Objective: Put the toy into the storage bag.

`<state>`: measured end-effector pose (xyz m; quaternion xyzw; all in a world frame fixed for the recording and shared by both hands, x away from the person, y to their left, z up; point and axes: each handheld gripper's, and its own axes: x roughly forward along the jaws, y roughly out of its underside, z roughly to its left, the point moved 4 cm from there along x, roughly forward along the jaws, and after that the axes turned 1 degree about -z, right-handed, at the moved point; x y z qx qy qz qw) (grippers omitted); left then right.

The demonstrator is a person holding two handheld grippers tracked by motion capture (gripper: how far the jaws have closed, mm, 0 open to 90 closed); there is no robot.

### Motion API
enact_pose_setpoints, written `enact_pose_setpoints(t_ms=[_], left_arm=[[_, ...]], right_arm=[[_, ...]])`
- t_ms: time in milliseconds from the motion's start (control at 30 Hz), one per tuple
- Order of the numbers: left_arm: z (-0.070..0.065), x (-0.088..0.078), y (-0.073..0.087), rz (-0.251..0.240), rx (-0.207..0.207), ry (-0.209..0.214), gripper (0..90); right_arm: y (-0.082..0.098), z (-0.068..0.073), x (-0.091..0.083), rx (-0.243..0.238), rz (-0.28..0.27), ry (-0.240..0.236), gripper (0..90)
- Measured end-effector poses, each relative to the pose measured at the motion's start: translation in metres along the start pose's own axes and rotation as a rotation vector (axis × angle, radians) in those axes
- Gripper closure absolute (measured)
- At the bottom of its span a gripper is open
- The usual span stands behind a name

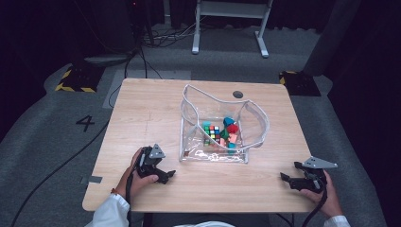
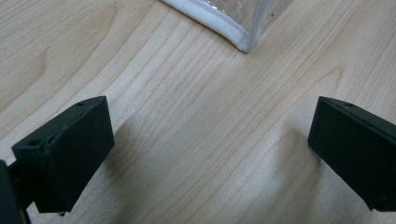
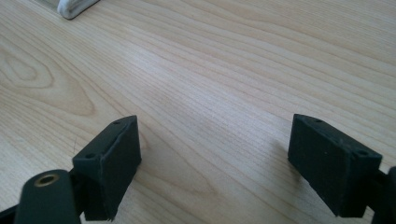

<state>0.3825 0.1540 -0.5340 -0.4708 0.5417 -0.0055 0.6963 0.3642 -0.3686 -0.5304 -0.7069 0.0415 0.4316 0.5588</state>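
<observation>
A clear plastic pouch (image 1: 215, 124) with white piping stands open on the middle of the wooden table (image 1: 151, 113). Inside it lie a multicoloured puzzle cube (image 1: 212, 132) and several red, teal and orange toy blocks (image 1: 230, 128). My left gripper (image 1: 166, 176) rests near the front left of the table, a short way from the pouch's near left corner (image 2: 246, 44). It is open with nothing between its jaws. My right gripper (image 1: 287, 179) lies at the front right, open over bare wood, with the pouch's corner (image 3: 74, 7) far off.
A round cable hole (image 1: 238, 94) sits at the table's far edge. Beyond the table are a white desk frame (image 1: 229, 23), floor cables (image 1: 142, 61) and yellow-black marked bases (image 1: 78, 80). Bare wood lies left of the pouch and along the front edge.
</observation>
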Motion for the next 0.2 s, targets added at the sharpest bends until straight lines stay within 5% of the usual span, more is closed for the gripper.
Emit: enact_pose_setpoints(t_ms=[200], left_arm=[[0.0002, 0.0007, -0.0006, 0.0, -0.002, 0.008, 0.1]], right_arm=[[-0.0002, -0.0003, 0.0002, -0.001, 0.001, -0.001, 17.2]])
